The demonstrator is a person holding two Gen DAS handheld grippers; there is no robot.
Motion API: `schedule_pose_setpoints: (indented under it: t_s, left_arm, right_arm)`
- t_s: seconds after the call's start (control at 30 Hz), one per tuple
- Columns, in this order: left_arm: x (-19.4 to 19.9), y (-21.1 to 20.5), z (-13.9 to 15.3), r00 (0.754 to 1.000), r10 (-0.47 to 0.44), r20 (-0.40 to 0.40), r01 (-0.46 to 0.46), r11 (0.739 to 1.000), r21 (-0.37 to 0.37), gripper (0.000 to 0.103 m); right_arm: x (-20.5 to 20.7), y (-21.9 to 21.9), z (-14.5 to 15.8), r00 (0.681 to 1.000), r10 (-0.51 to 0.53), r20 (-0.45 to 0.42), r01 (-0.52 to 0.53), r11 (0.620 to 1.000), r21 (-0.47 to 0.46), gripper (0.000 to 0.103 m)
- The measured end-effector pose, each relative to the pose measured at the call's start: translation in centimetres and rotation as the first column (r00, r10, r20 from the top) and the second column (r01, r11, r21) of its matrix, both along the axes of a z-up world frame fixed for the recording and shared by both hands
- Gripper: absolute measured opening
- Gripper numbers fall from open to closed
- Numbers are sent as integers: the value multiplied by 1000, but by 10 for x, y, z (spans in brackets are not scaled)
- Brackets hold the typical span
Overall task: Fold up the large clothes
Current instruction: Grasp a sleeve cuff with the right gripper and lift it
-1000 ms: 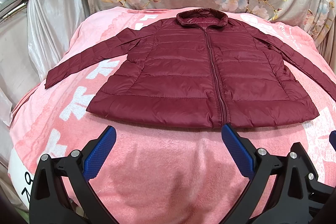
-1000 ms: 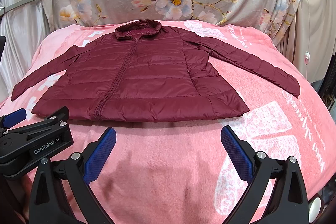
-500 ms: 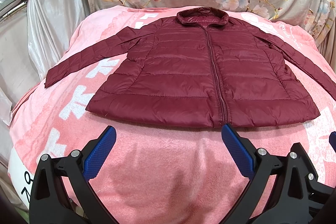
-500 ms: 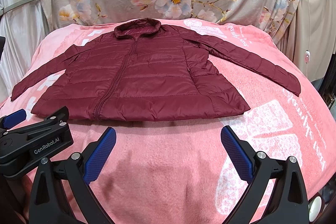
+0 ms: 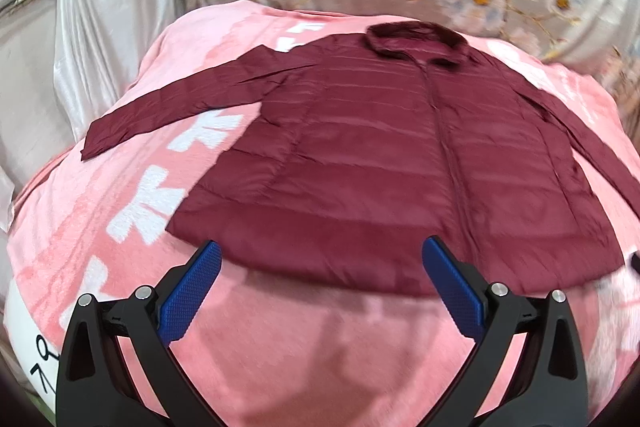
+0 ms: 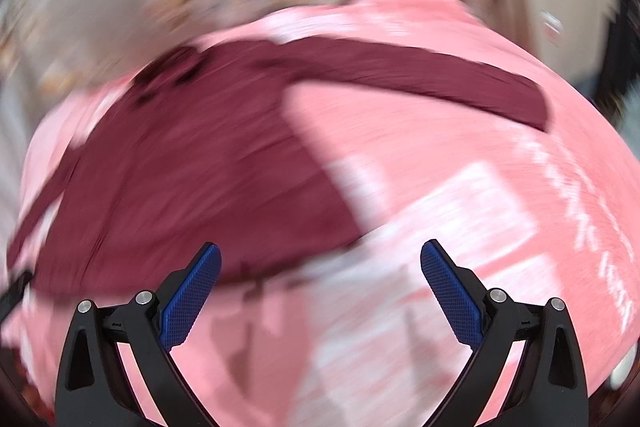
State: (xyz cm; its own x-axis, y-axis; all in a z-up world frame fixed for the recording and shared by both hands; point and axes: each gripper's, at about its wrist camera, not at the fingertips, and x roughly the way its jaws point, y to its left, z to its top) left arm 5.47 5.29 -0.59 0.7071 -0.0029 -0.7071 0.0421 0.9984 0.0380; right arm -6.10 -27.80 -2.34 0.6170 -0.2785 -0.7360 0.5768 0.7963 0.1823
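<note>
1. Fingers of the left gripper [image 5: 320, 279] are standing wide apart and holding nothing, hovering just near of the hem of the maroon jacket [image 5: 384, 163], with the left blue pad [image 5: 190, 297] almost at the hem's near left corner.
2. Fingers of the right gripper [image 6: 320, 279] are also spread wide and empty; its view is smearing with motion blur, and the jacket's near right corner [image 6: 352, 239] is lying just far of its gap.
3. Jacket is lying flat and zipped on the pink blanket [image 5: 280, 347], its long axis running near to far from hem to collar [image 5: 416, 41], sleeves spreading left and right.
4. Left sleeve [image 5: 160, 111] is stretching far-left; right sleeve [image 6: 420, 75] is reaching far-right, closer to the right gripper.
5. Compared with half a second ago, both cameras are sitting closer to the hem, and the right view has swung rightward toward its sleeve.
</note>
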Motion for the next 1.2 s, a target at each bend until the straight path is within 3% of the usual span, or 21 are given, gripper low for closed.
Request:
schedule_pose_setpoints:
  t_s: [0.13,0.23,0.33,0.5,0.53,0.63,0.67,0.7,0.77,0.83,0.87,0.93,1.0,1.1,1.2]
  left_arm:
    - [26,12,-3,999,41,-2,-41,999,-3,98]
    - [46,20,-8,996,93,-7,-93,996,14,98]
    - [61,25,-10,992,126,11,-126,991,40,98]
    - [82,31,-13,988,154,10,-155,987,39,98]
    - [86,33,-14,988,157,1,-157,987,28,98]
    - [97,37,-18,987,159,-28,-159,987,3,98]
    - [101,39,-20,986,163,-36,-163,987,1,98]
    - [104,42,-21,985,168,-38,-168,986,1,98]
    - [108,47,-22,983,182,-37,-182,983,12,98]
    - [112,52,-23,979,202,-35,-201,979,37,98]
    - [113,55,-24,976,215,-33,-214,976,46,98]
    - [117,64,-25,970,241,-38,-239,970,50,98]
    - [119,72,-28,965,259,-48,-258,965,41,98]
    - [119,84,-32,959,279,-59,-277,960,36,98]
    - [117,92,-36,955,288,-67,-286,957,39,98]
  right_arm:
    - [-15,-88,-9,976,-208,70,198,971,137,98]
    - [-28,-151,-28,917,-391,84,359,897,258,98]
    - [-31,-192,-44,874,-480,72,433,839,330,98]
    - [-29,-220,-61,836,-540,94,471,796,380,96]
    - [-26,-228,-60,828,-550,109,481,796,368,91]
    - [-15,-248,-55,817,-562,126,499,801,331,58]
    - [-11,-256,-53,816,-561,140,494,802,336,35]
    - [-5,-264,-52,817,-560,140,492,802,338,18]
    - [9,-275,-39,821,-550,154,485,814,321,8]
    - [26,-269,-16,836,-513,196,457,848,269,6]
    - [41,-261,5,854,-462,238,416,882,221,6]
    - [72,-236,42,885,-352,304,327,936,132,5]
    - [117,-191,82,918,-166,361,165,986,33,5]
    - [181,-108,117,919,114,377,-85,992,-91,5]
    - [233,-24,119,874,342,346,-312,940,-141,5]
